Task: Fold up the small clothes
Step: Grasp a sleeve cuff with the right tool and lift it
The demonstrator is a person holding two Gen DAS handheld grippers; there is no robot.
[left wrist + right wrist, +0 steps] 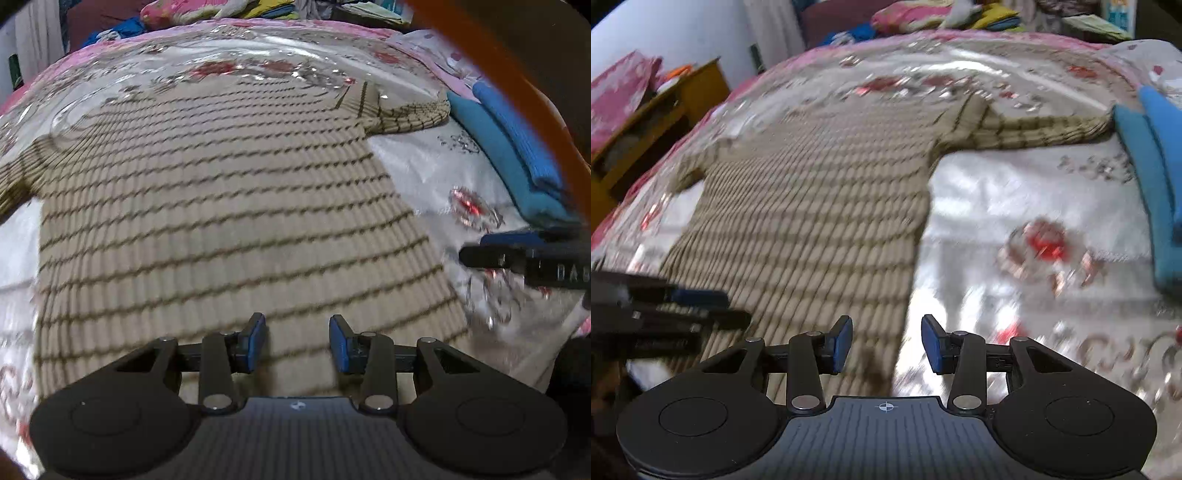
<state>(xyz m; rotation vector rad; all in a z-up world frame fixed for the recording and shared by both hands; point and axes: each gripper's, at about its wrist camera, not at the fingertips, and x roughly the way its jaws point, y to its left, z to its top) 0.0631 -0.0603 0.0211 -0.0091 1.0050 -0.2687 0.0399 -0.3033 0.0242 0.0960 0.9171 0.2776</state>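
A beige T-shirt with thin dark stripes (221, 206) lies spread flat on the bed, sleeves out to both sides, collar at the far end. My left gripper (297, 326) hovers over the shirt's near part, open, with nothing between its blue pads. In the right wrist view the same shirt (812, 221) fills the left half. My right gripper (886, 326) is open and empty over the shirt's near right edge, where it meets the bedcover. Each gripper shows in the other's view: the right gripper (480, 254) at the right edge, the left gripper (709, 306) at the left edge.
The bed has a shiny white floral cover (1015, 206) with a pink border. Folded blue clothes (517, 147) are stacked at the right, beside the shirt's sleeve. A wooden cabinet (665, 110) stands left of the bed. Piled laundry (923, 16) lies beyond the far edge.
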